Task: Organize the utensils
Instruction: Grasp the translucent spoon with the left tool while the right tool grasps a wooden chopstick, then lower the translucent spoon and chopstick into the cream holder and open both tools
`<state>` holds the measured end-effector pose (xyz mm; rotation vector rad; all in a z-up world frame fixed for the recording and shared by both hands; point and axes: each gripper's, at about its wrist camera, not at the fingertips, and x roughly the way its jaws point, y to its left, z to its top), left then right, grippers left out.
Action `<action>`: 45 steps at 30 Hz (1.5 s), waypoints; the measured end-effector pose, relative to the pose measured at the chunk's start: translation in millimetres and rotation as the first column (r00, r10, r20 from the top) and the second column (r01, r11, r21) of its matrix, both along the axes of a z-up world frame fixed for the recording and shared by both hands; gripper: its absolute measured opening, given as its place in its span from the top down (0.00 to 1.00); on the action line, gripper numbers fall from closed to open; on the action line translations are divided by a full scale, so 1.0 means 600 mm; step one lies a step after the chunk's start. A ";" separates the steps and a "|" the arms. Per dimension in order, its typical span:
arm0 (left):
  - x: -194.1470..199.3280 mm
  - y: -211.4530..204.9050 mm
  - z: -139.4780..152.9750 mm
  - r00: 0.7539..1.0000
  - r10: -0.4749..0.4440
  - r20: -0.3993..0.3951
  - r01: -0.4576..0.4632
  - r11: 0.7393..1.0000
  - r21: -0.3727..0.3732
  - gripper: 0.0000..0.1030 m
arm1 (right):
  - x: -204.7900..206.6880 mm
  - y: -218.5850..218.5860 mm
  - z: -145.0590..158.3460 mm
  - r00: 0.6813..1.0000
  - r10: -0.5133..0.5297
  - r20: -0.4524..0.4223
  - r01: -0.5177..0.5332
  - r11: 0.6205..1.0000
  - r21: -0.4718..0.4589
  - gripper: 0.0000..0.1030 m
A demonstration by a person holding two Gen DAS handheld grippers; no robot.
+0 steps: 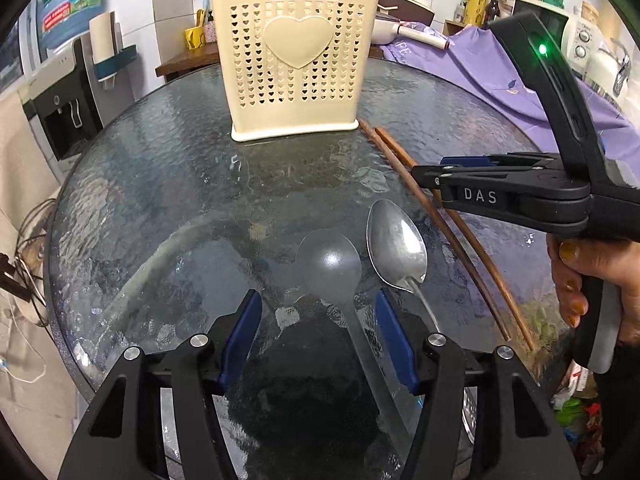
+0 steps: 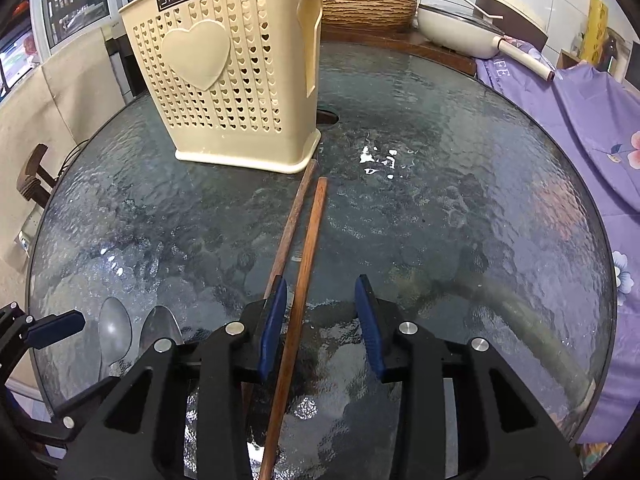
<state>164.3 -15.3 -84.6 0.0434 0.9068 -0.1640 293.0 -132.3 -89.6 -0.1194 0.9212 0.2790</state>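
Note:
A cream perforated utensil holder [image 1: 296, 60] [image 2: 224, 80] stands at the back of the round glass table [image 1: 160, 180]. Some utensils stick out of its top. A grey plastic spoon [image 1: 328, 264] and a metal spoon [image 1: 396, 248] lie side by side near the front. My left gripper [image 1: 320, 314] is open, and the grey spoon's handle runs between its blue pads without touching them. Two brown chopsticks [image 2: 308, 248] lie lengthwise toward the holder. My right gripper [image 2: 322, 308] is open astride one chopstick, which sits close to the left pad; the other chopstick passes under that pad.
A purple flowered cloth [image 2: 580, 120] covers the surface right of the table, with a cream pan [image 2: 456, 28] behind it. A water dispenser [image 1: 64, 112] stands at the left. A person's hand [image 1: 580, 276] grips the right tool's handle. Bare glass [image 2: 460, 200] lies right of the chopsticks.

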 end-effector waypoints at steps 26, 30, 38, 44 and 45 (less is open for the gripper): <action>0.049 -0.024 -0.002 1.000 0.027 0.010 -0.027 0.999 0.035 0.65 | 0.092 0.034 0.003 1.000 0.001 -0.005 -0.001 1.000 -0.012 0.91; 0.052 -0.023 -0.001 1.000 0.019 0.004 -0.019 1.000 0.020 0.66 | 0.100 0.024 0.001 1.000 -0.002 -0.011 0.002 1.000 0.012 0.93; 0.053 -0.011 0.019 0.999 0.012 0.041 -0.011 1.000 -0.024 0.66 | 0.107 0.001 0.011 1.000 -0.010 0.001 0.009 0.996 0.087 0.93; 0.053 0.000 0.042 0.996 0.007 0.085 -0.001 0.998 -0.070 0.66 | 0.097 -0.021 0.053 0.998 -0.011 0.069 0.000 0.988 0.154 0.93; 0.051 0.004 0.046 0.996 0.006 0.093 0.001 0.997 -0.073 0.66 | 0.093 -0.028 0.064 0.996 -0.013 0.085 -0.001 0.986 0.168 0.93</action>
